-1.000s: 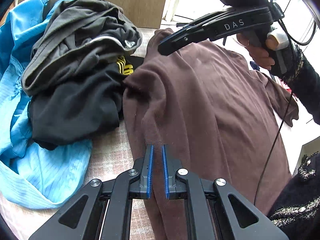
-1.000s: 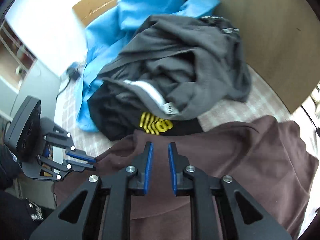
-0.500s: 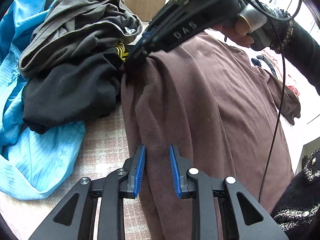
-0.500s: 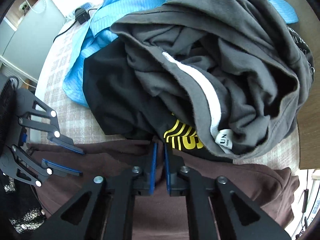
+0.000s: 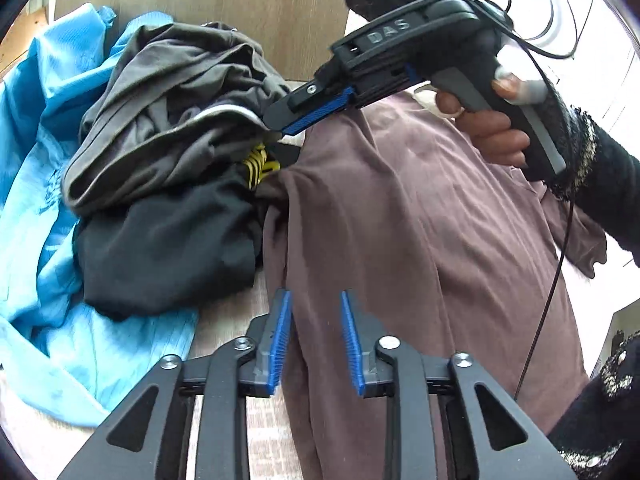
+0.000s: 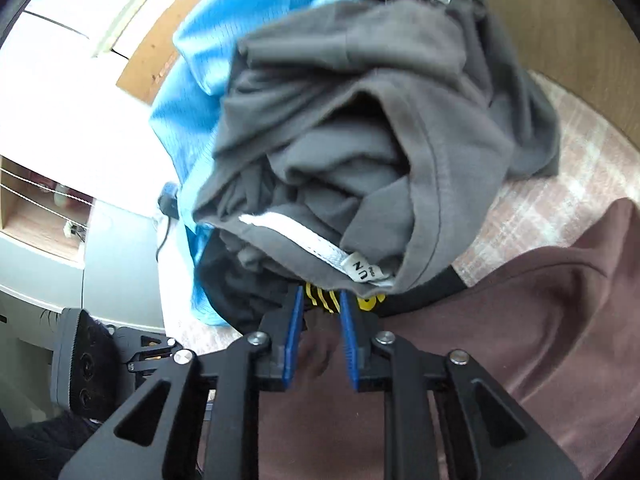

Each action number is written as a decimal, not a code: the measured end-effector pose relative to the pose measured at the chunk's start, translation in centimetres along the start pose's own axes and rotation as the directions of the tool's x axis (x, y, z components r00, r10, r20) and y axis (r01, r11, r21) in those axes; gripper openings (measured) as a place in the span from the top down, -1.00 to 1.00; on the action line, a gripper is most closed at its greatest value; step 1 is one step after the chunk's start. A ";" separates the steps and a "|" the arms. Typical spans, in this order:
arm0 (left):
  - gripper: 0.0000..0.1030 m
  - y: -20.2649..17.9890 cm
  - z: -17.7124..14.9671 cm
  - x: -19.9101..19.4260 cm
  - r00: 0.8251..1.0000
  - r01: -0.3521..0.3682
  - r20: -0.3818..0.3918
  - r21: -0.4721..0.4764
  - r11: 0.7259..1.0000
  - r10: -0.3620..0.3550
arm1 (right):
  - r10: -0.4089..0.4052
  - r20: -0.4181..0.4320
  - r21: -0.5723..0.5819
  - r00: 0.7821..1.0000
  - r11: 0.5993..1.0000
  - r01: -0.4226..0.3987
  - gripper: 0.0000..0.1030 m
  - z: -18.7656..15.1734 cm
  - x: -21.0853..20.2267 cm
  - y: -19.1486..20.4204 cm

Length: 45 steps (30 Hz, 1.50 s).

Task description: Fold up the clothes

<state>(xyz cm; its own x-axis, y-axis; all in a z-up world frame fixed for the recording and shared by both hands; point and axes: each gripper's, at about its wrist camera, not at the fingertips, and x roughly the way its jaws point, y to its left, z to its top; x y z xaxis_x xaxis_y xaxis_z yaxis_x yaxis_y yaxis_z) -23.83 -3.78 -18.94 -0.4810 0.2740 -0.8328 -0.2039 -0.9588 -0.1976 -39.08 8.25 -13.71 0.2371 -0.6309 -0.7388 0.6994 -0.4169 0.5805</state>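
Note:
A brown garment [image 5: 420, 240] lies spread on the table, its left edge running up toward the clothes pile. My left gripper [image 5: 314, 296] hovers over the near part of that edge. Its jaws are opening, the cloth lies below and between them, and the pads do not press it. My right gripper [image 5: 288, 128], held by a hand [image 5: 492, 136], is at the garment's far corner beside the pile. In the right wrist view its jaws [image 6: 320, 294] are opening too, with a loose brown fold [image 6: 316, 354] between the pads.
A pile lies left of the brown garment: a grey garment [image 5: 168, 120] on top, a black one with yellow print [image 5: 160, 248] under it, a blue shirt [image 5: 40, 168] beneath. A pink checked cloth [image 6: 560, 184] covers the table. A wooden board [image 5: 240, 8] stands behind.
My left jaws went from almost shut to apart over the brown edge. My right gripper came down to the far corner, shut on the brown cloth, then opened again.

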 end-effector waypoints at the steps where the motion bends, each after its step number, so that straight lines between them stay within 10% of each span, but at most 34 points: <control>1: 0.35 0.1 0.7 0.6 1.000 -0.004 -0.001 0.010 1.000 0.004 | -0.022 0.017 -0.030 1.000 0.999 0.022 0.59 -0.3 -1.0 0.4; 6: 0.86 0.7 1.7 3.9 0.998 0.019 -0.062 0.020 1.000 -0.018 | -0.130 -0.031 -0.129 0.991 0.984 0.125 0.58 -2.4 -1.7 1.0; 12: 0.90 0.3 1.5 1.8 0.999 -0.038 -0.031 0.040 0.998 0.039 | -0.321 -0.102 -0.193 0.942 0.935 0.298 0.58 -4.2 1.3 -2.0; 16: 0.81 2.0 0.9 2.7 0.987 -0.112 -0.118 0.002 0.994 0.112 | -0.216 -0.073 -0.122 0.974 0.971 0.206 0.58 -3.9 0.0 -3.7; 19: 0.86 1.6 1.8 0.3 0.994 -0.105 -0.023 -0.016 0.994 0.105 | -0.113 0.048 -0.031 0.992 0.993 0.115 0.58 -3.3 -4.0 -5.3; 24: 0.72 -0.9 4.8 1.2 0.999 -0.021 0.042 0.039 0.999 0.019 | -0.195 0.078 -0.003 0.978 0.981 0.196 0.58 -1.5 -5.6 -8.1; 28: 0.83 -0.6 5.5 6.1 0.987 -0.154 -0.036 0.085 0.984 0.157 | -0.263 0.077 -0.029 0.962 0.964 0.266 0.71 0.5 -3.6 -9.9; 37: 0.75 0.7 4.9 1.6 0.992 -0.121 0.022 -0.011 0.993 0.121 | -0.175 0.251 0.174 0.952 0.976 0.133 0.76 0.8 -9.9 -13.7; 45: 0.27 -1.4 6.8 -0.1 0.997 -0.003 0.078 -0.031 1.000 0.005 | -0.293 0.076 0.051 0.953 0.956 0.290 0.76 -0.3 -7.5 -13.6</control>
<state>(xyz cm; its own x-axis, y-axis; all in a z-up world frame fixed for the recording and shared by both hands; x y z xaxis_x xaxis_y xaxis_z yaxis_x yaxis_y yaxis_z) -29.29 -1.96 -15.10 -0.5467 0.2741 -0.7912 -0.1762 -0.9614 -0.2113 -50.18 18.86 -16.19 -0.0304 -0.5287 -0.8483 0.7027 -0.6149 0.3580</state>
